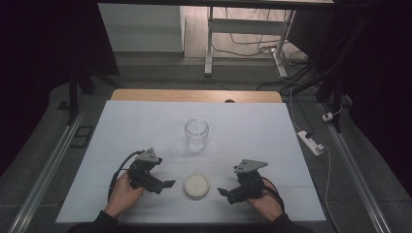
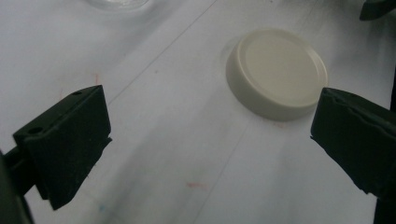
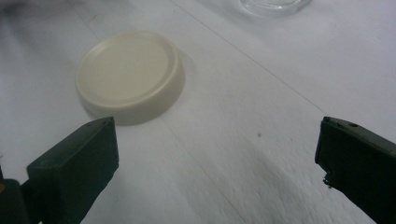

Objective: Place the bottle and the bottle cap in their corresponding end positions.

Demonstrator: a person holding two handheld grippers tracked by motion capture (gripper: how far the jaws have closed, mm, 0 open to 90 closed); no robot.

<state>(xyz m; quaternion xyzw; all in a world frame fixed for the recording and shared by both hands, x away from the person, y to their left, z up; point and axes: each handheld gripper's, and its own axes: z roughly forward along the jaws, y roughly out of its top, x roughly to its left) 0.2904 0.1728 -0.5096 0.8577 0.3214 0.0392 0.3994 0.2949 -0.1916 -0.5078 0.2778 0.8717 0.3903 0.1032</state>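
A cream round lid (image 1: pixel 197 185) lies flat on the white table cover, near the front edge. A clear glass jar (image 1: pixel 196 133) stands upright behind it, without a lid. My left gripper (image 1: pixel 169 184) rests just left of the lid, open and holding nothing. In the left gripper view the lid (image 2: pixel 277 72) sits ahead, close to the right jaw, with the left gripper (image 2: pixel 210 140) wide apart. My right gripper (image 1: pixel 222 191) is just right of the lid, also open. The right gripper view shows the lid (image 3: pixel 128 74) beyond the left jaw of the right gripper (image 3: pixel 217 158).
The white cover (image 1: pixel 145 126) spreads over a wooden table whose far edge (image 1: pixel 194 95) shows bare. The jar's base (image 3: pixel 275 5) edges into the top of the right gripper view. A power strip (image 1: pixel 311 142) lies on the floor to the right.
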